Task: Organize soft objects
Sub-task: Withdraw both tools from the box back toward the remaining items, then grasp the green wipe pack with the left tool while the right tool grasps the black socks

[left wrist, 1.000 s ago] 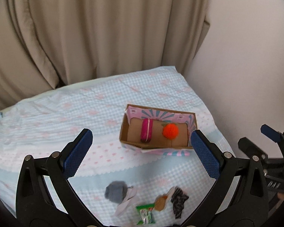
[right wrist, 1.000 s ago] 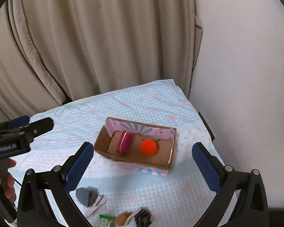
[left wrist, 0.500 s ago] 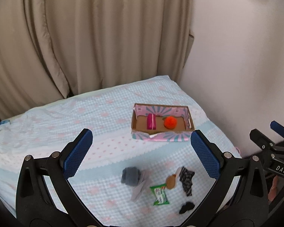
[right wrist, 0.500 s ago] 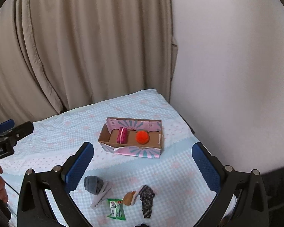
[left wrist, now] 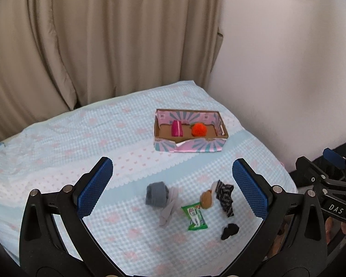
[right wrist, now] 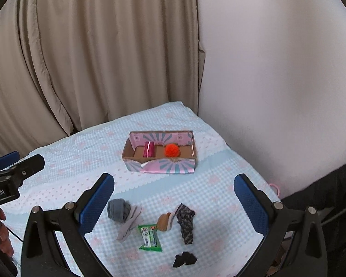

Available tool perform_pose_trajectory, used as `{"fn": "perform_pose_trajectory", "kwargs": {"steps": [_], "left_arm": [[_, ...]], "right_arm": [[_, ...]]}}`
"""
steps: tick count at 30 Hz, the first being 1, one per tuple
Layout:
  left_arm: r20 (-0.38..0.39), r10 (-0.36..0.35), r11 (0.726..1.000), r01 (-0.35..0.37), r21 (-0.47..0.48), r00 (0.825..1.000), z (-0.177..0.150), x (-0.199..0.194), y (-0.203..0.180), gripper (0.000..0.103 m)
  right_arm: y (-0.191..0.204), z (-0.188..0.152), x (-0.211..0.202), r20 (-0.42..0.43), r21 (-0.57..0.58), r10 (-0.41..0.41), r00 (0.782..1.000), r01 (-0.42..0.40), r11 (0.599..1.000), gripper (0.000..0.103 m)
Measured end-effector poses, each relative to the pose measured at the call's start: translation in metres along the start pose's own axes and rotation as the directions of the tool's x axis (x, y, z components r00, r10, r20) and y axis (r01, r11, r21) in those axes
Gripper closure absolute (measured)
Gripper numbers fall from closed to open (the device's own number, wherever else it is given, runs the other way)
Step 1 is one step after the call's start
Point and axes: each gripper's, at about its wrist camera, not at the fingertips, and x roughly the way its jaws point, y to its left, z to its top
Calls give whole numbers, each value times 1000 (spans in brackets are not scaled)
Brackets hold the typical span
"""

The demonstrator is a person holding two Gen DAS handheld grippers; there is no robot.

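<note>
A beige curtain (left wrist: 92, 46) and a pale wall back a bed spread with a light-blue checked cover (left wrist: 80, 143). Both grippers hang above it with fingers spread wide and nothing between them.

Beyond the left gripper (left wrist: 171, 187) fingertips, a little to the right, sits a pink-and-blue cardboard box (left wrist: 190, 144) holding a pink roll (left wrist: 177, 128) and an orange pom-pom (left wrist: 198, 129). Between its fingers lie a rolled grey sock (left wrist: 156, 194), a green packet (left wrist: 195, 214), a small brown plush (left wrist: 206, 198), a dark patterned cloth (left wrist: 225, 196) and a black scrap (left wrist: 229, 228).

The left view alone shows the right gripper outside its right finger; the right view shows that tool's fingers (right wrist: 96, 200) framing the same pile. Only there do the left gripper's body and the hand (right wrist: 1, 233) holding it appear, outside the left finger.
</note>
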Motion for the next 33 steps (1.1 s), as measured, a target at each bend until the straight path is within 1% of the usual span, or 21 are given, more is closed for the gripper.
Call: {"fn": "perform_pose_trajectory", "kwargs": {"steps": [4, 8, 12, 14, 16, 17, 23, 26, 31, 33], "left_arm": [[-32, -10, 1000, 10, -6, 999, -19, 20, -2, 0], [-60, -19, 1000, 19, -2, 998, -43, 43, -10, 0], [-107, -26, 1000, 27, 2, 994, -74, 78, -24, 0], [-139, -35, 999, 34, -9, 990, -94, 101, -29, 0], [-184, -29, 999, 26, -19, 983, -119, 130, -37, 0], [-196, -28, 999, 24, -23, 980, -128, 139, -39, 0], [-279, -34, 999, 22, -46, 960, -195, 221, -60, 0], [-298, -39, 998, 25, -53, 954, -220, 253, -66, 1], [-318, -11, 999, -3, -43, 948, -253, 295, -72, 5], [-324, -3, 999, -9, -36, 946, -261, 307, -74, 9]], "right_arm": [[2, -24, 9, -20, 7, -3, 1000, 3, 1000, 0], [-1, -50, 27, -61, -7, -3, 998, 2, 1000, 0], [-7, -78, 48, -89, -24, 8, 996, -10, 1000, 0], [-11, -96, 63, -113, -40, 14, 994, -18, 999, 0], [-16, -115, 80, -141, -54, 22, 990, -30, 998, 0], [-18, -128, 90, -157, -63, 28, 987, -38, 997, 0], [-34, -200, 151, -251, -78, 57, 966, -79, 994, 0], [-40, -232, 178, -276, -89, 58, 959, -86, 992, 0], [-41, -273, 207, -301, -107, 69, 951, -106, 989, 0], [-42, -285, 214, -311, -108, 78, 947, -116, 987, 6]]}}
